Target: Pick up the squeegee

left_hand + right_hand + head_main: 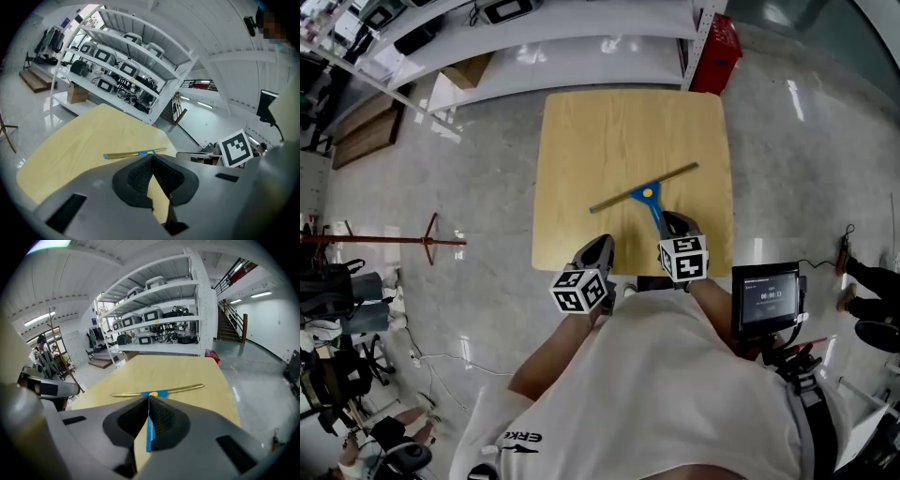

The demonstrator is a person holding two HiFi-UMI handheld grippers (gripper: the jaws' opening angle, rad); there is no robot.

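The squeegee lies on the square wooden table, its long brass-coloured blade slanting across the middle and its blue handle pointing toward the near edge. My right gripper hovers over the handle's near end with its jaws shut and empty. In the right gripper view the blade runs across just beyond the gripper's tips, and the blue handle shows through the slit below them. My left gripper, also shut and empty, sits at the table's near edge, left of the handle. The left gripper view has the squeegee just past the gripper's tips.
White shelving with equipment stands beyond the table's far side, and a red crate at its right end. A coat stand lies on the floor to the left. A small monitor stands at the right near my body.
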